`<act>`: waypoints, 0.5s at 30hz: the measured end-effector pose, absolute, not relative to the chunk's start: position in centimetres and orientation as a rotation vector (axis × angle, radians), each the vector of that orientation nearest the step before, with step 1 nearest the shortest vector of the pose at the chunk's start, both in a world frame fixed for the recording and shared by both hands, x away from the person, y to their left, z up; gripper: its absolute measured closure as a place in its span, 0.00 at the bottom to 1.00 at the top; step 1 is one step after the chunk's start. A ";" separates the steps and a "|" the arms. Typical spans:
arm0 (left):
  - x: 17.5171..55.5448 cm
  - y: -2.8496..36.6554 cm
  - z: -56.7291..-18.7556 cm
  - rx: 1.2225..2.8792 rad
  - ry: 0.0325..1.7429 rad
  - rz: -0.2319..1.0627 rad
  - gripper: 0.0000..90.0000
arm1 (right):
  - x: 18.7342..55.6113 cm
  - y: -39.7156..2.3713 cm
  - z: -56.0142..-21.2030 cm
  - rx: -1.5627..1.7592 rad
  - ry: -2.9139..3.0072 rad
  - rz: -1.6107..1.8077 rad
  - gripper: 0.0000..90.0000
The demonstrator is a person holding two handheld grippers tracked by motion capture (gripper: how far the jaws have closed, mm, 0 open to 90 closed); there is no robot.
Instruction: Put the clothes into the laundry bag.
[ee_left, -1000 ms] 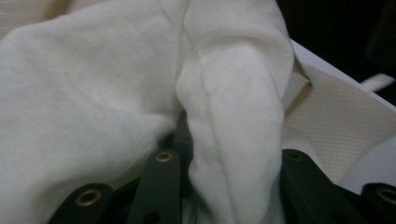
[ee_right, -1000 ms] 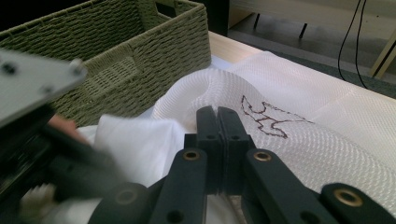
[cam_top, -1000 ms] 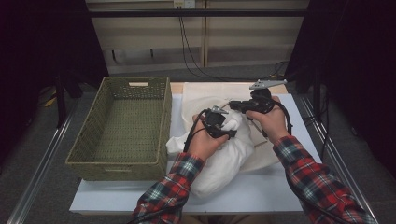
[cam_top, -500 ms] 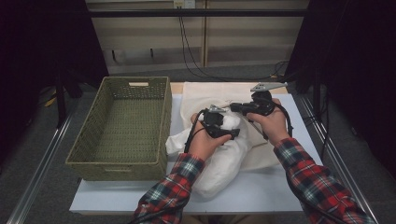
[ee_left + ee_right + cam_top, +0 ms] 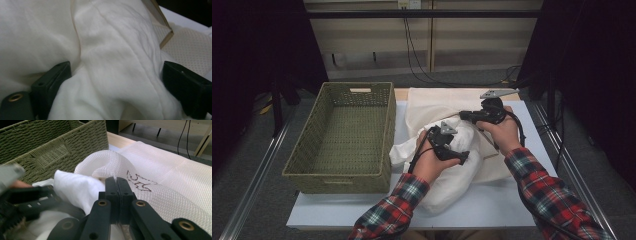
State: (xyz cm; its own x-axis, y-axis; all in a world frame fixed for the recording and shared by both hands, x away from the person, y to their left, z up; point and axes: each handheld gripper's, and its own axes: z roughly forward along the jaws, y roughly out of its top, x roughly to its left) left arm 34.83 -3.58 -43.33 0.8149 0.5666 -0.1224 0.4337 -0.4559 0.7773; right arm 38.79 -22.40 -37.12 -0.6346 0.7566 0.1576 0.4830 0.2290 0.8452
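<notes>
A bulky white cloth [image 5: 447, 185] lies on the table, partly inside a white mesh bag [image 5: 437, 105] with a dark drawing on it. My left gripper [image 5: 457, 152] presses down onto the cloth. In the left gripper view its jaws [image 5: 120, 80] have just been opening and stand wide apart, with a fold of the cloth [image 5: 112, 57] bulging between them. My right gripper [image 5: 463, 116] points left at the bag's mouth. In the right gripper view it [image 5: 116, 182] is shut on the rolled rim of the mesh bag [image 5: 162, 177], beside the cloth [image 5: 75, 187].
An empty green woven basket [image 5: 337, 175] stands at the left of the white table [image 5: 512, 205], close to the bag, and shows near in the right gripper view [image 5: 50, 147]. Metal rails run along both table sides. Cables hang at the back.
My left hand has sunk a little toward the near side, and its jaws have opened over the cloth. The right gripper has kept still, shut on the bag's rim.
</notes>
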 end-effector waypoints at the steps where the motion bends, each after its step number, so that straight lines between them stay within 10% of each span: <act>1: 34.8 -3.7 -43.4 2.129 0.751 0.182 0.16 | 38.7 -22.4 -37.0 1.156 2.223 1.362 0.99; 7: 35.3 -3.8 -43.6 2.155 0.805 0.098 0.74 | 38.5 -22.6 -36.6 1.156 2.216 1.372 0.99; 15: 36.2 -4.1 -41.8 2.034 0.806 0.167 0.84 | 38.2 -22.3 -36.9 1.147 2.231 1.387 0.99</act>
State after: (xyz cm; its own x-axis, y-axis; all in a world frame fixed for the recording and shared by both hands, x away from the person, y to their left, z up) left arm 36.23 -4.06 -41.76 0.7771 0.6011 -0.1868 0.4776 -0.3697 0.7970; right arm 38.18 -22.34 -36.91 -0.6482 0.7426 0.1683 0.4792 0.2262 0.8480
